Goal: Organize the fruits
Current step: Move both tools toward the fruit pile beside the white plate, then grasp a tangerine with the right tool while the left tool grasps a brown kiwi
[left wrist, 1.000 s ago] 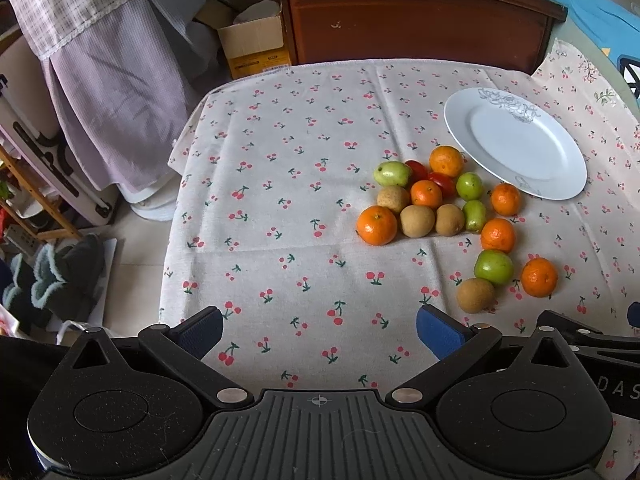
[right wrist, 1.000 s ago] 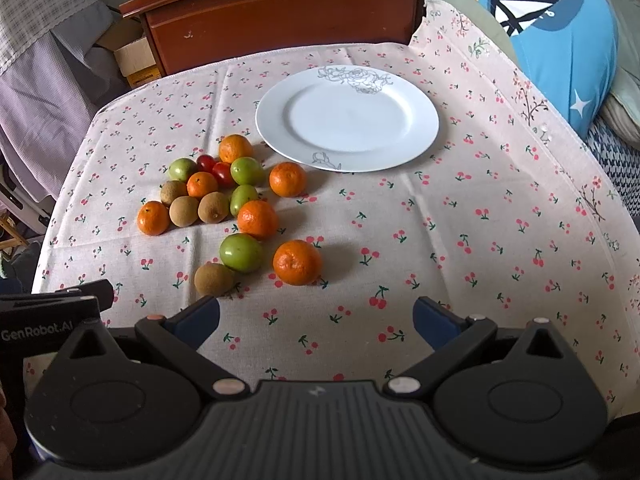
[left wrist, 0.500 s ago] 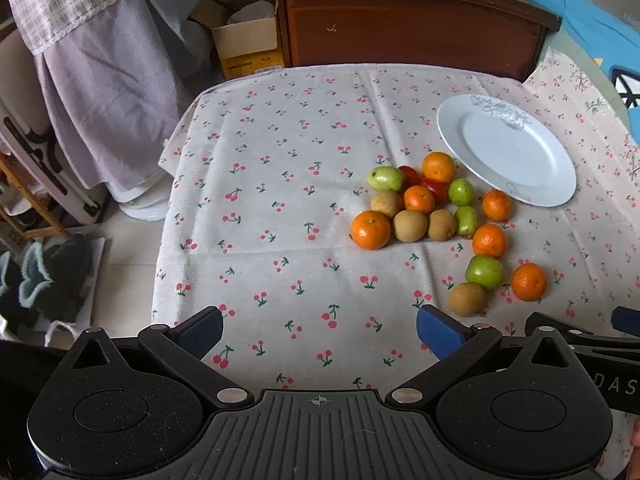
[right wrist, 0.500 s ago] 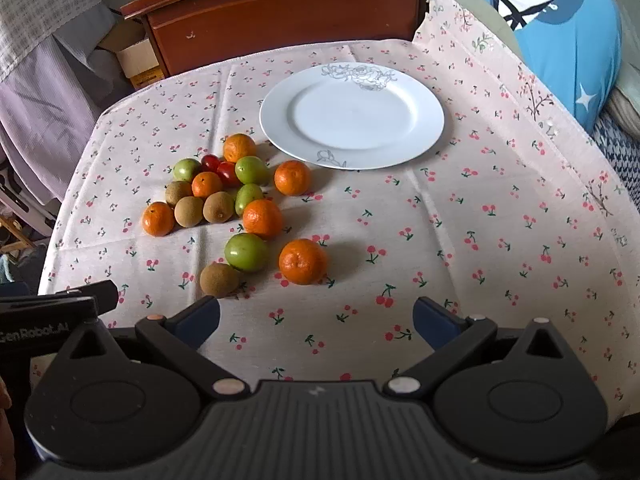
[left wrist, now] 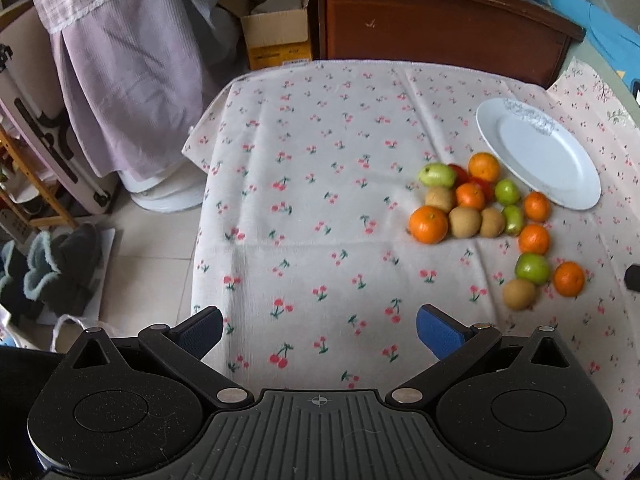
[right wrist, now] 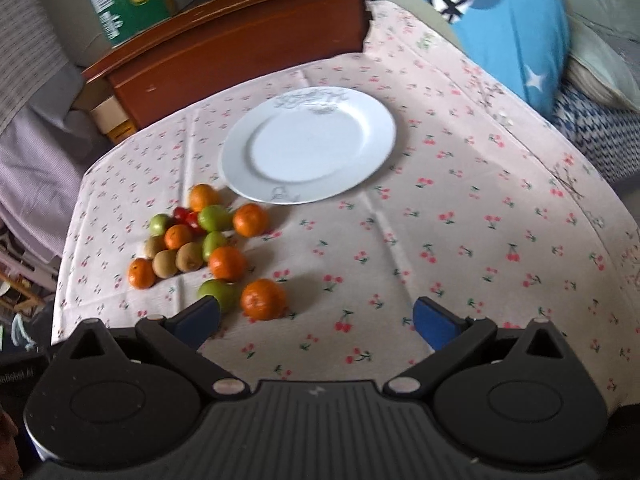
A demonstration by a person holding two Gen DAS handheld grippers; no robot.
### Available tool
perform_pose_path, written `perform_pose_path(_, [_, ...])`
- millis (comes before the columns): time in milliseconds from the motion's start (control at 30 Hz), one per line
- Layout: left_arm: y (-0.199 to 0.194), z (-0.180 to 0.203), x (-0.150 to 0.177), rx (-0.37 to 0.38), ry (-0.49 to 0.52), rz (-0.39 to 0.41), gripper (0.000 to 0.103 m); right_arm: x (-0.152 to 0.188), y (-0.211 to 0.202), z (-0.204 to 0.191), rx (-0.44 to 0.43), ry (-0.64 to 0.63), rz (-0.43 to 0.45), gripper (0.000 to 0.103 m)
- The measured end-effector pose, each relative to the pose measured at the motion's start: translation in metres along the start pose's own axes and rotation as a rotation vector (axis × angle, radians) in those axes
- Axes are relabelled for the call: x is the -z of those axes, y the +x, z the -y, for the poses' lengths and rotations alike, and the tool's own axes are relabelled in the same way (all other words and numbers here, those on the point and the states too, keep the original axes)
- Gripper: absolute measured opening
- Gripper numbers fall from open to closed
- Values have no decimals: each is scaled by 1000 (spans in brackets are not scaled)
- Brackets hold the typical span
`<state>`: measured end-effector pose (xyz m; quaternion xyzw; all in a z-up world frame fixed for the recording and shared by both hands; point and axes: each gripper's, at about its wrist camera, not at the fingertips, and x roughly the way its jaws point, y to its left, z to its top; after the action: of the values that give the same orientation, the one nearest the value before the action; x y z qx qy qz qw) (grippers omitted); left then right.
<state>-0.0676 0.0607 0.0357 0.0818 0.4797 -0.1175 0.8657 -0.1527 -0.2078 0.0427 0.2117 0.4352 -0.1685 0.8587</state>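
- Desk (left wrist: 320, 184) under cherry-print cloth — wooden cabinet (left wrist: 432, 24) at upper frame.
- Glossy round plate (right wrist: 308, 152) bare; fruits (right wrist: 208, 240) clustered lower left of it.
- Left tongs (left wrist: 320, 330) and right tongs (right wrist: 316, 318) — both released, grasping nothing.

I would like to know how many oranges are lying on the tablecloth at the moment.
6, all off the plate: one beside its near rim, one mid-cluster, one leftmost, two along the right side, one nearest. None seems hidden.

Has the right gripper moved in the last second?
Yes. The right gripper has advanced toward the fruit: its left finger now overlaps the green fruit, and the plate looms larger.
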Motion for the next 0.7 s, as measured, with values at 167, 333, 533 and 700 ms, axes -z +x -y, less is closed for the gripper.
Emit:
perform_pose_path(167, [-2,-12,5,3,-32,19,103,3,2,5,0,29,6,101])
perform_pose_path(333, [-10,-24,17,-16,-62,68,103,9,7,8,-22,75,-14,92])
perform_pose_path(533, [-12,-29,23,0,-69,63,102,9,6,10,13,110,5,92])
perform_pose_path(700, [-20,-22,28,31,-29,87,102,7,3,16,27,143,20,91])
